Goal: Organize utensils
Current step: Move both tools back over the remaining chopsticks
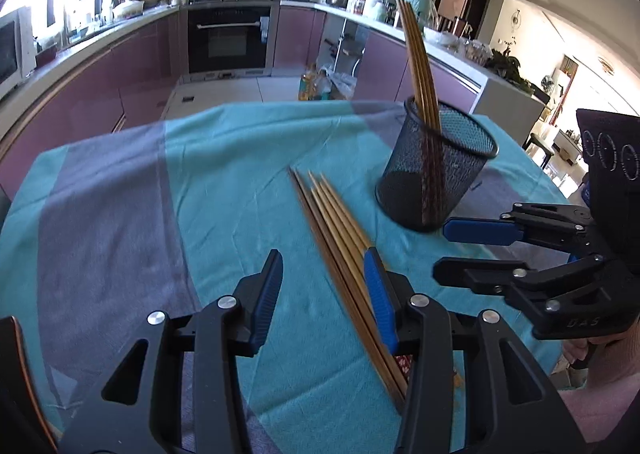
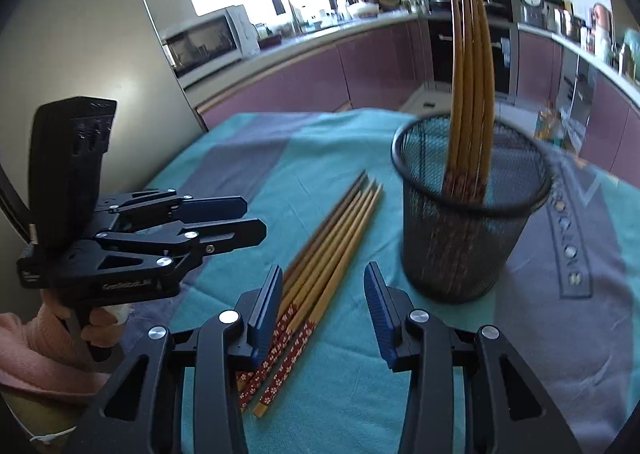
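Several wooden chopsticks with red patterned ends [image 1: 338, 230] [image 2: 320, 254] lie side by side on the teal tablecloth. A black mesh cup [image 1: 436, 169] [image 2: 472, 221] stands upright to their right and holds several more chopsticks [image 1: 420, 65] [image 2: 472, 93]. My left gripper [image 1: 324, 294] is open and empty, with the loose chopsticks passing by its right finger. It shows in the right wrist view [image 2: 252, 219] with its jaws apart. My right gripper [image 2: 324, 306] is open and empty, just above the red ends. In the left wrist view it [image 1: 440, 250] hovers near the cup's base.
The table carries a teal and grey cloth [image 1: 120, 213] [image 2: 560, 314]. The table's far edge [image 1: 280, 105] drops to the kitchen floor. Purple cabinets, an oven [image 1: 232, 33] and a microwave [image 2: 208, 41] stand behind.
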{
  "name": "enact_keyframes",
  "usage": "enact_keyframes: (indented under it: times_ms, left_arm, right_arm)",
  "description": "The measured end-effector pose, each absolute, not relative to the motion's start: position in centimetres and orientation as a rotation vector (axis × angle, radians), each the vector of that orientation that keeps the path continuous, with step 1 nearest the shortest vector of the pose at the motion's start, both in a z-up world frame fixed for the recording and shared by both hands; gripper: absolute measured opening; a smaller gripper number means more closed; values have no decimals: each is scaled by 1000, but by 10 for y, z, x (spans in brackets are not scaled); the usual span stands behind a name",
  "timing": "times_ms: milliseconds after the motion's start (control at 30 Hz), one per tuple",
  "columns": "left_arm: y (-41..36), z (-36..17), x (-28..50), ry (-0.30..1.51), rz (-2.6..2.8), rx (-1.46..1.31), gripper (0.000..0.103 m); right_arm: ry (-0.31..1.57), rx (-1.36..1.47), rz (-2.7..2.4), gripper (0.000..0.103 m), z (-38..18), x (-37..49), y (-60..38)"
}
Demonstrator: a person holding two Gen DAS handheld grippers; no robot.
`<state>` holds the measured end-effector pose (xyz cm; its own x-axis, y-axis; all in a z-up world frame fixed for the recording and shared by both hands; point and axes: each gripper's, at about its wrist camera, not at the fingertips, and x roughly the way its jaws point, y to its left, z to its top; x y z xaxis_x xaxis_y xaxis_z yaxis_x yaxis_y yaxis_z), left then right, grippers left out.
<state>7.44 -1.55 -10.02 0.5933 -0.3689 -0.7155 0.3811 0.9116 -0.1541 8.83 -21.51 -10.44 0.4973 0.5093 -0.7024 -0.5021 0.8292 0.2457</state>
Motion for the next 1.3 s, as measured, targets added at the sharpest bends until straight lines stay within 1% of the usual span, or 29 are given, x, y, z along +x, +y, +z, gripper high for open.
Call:
enact_keyframes:
  times_ms: [167, 500, 1033, 1300]
  left_arm:
    - [-22, -114, 76, 865, -436, 16, 42]
    - [-26, -128, 84, 908, -420, 35, 42]
    - [-40, -134, 100, 936, -395, 84, 42]
    - [-42, -134, 101, 940, -379, 98, 41]
  right_arm:
    - [886, -6, 587, 40, -120, 87, -208]
    - [903, -28, 547, 40, -133, 89, -193]
    - [905, -71, 506, 40, -135, 88, -199]
    - [910, -72, 493, 38, -135, 87, -204]
